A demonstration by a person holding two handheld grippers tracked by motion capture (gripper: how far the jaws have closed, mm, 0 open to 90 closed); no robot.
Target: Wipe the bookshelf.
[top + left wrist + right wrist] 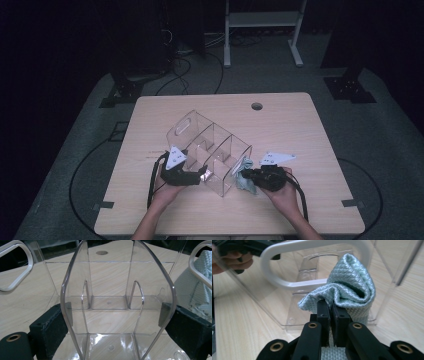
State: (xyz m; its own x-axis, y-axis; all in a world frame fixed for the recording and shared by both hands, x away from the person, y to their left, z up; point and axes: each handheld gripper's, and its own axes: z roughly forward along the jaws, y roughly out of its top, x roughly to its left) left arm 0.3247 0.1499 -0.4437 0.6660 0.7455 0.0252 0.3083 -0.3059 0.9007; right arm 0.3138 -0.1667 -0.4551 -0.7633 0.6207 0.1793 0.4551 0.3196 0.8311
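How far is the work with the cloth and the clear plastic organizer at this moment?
Done: the left gripper clamps the clear organizer across one end wall, steadying it on the table. In hand: the right gripper, shut on the light blue cloth, presses the cloth against the organizer's end with the white-rimmed handle slot. Left: probably the other walls and compartments; how clean they are cannot be judged.
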